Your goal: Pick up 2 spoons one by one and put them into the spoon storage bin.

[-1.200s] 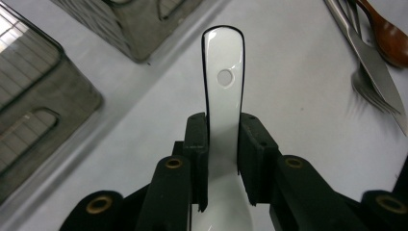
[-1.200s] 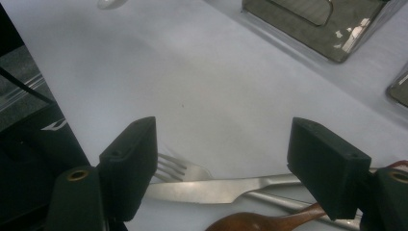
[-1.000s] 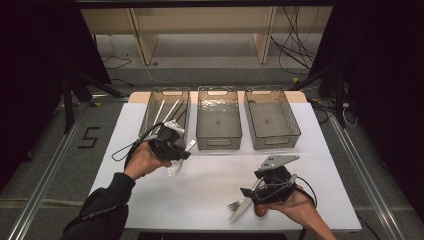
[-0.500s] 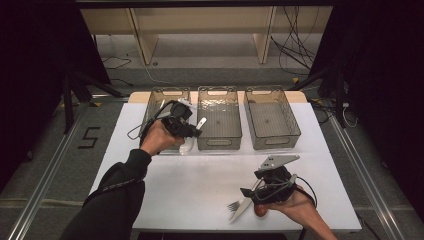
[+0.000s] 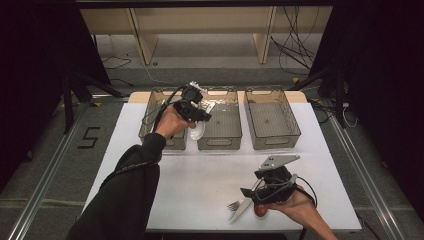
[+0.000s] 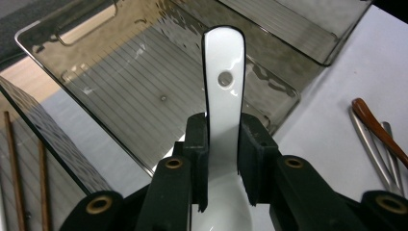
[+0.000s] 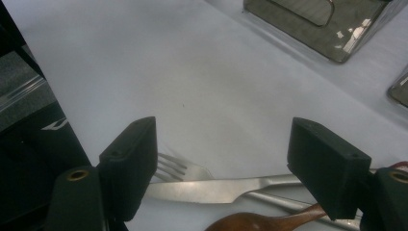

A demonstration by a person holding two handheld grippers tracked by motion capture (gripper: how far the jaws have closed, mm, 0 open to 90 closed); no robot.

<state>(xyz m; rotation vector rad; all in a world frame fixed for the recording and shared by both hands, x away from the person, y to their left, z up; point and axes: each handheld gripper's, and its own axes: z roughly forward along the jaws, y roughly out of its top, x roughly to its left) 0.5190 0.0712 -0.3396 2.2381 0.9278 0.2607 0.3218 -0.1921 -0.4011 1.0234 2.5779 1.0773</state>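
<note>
Your left gripper [image 6: 223, 159] was clamped on a white ceramic soup spoon [image 6: 223, 96], the pads pressing on both sides of its handle just above the bowl. The spoon's long axis ran straight out along the jaws, handle end pointing away from you and bowl back toward your hand. You held it above the middle bin [image 5: 220, 131], over that bin's left edge; the spoon [image 5: 206, 111] touched neither wall nor floor. Left of the middle bin, the left bin [image 5: 150, 117] held brown chopsticks [image 6: 13, 163]; to its right stood the right bin [image 5: 272, 120]. Well in front of the middle bin, your right gripper [image 7: 223, 163] stood wide open over a fork [image 7: 175, 168], a table knife [image 7: 216, 190] and a wooden-handled piece [image 7: 260, 221], gripping none.
</note>
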